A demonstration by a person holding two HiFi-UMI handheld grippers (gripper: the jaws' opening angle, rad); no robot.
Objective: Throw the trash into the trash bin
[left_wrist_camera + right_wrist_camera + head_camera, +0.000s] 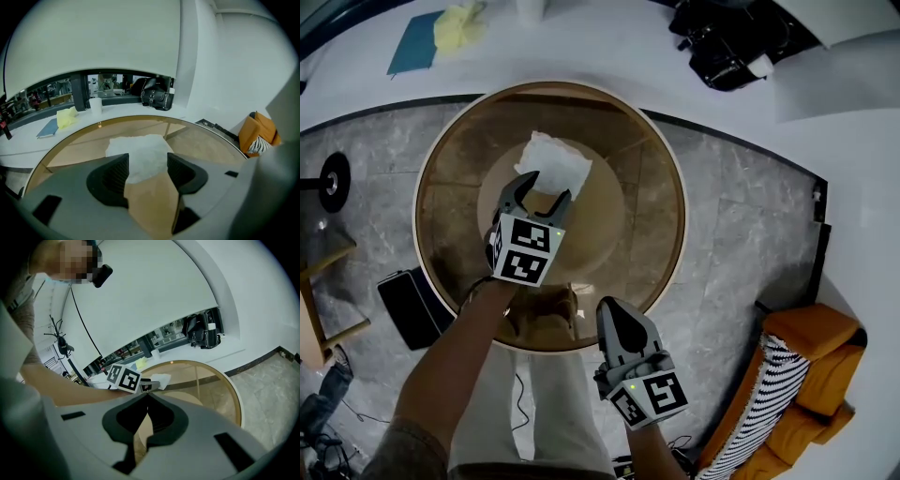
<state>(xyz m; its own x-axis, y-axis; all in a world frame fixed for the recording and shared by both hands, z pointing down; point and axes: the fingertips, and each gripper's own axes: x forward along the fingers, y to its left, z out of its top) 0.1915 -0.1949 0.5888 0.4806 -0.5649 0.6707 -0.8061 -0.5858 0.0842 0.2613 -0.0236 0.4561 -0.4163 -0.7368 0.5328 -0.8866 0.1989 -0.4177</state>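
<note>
1. Surroundings, left to right: a black case (411,307) lies on the floor at left, just beside the table. A blue book (414,42) and a yellow cloth (461,28) lie on the white ledge (609,47) at upper left. An orange chair (811,375) with a striped cushion (759,412) stands at lower right.
2. Left gripper (546,187), centre: its jaws stand apart. The near edge of the tissue (553,161) lies between the tips, and the pads do not press on it.
3. Right gripper (615,309), lower centre: its jaws are closed tip to tip, over the table's near rim.
4. Containers: a white cup (95,105) stands on the ledge, and its contents cannot be seen. A black bag (727,42) stands at upper right.
5. Surface: the crumpled white tissue rests on a round glass table (637,187) with a gold rim.
6. Room: the floor (741,234) is grey marble.
</note>
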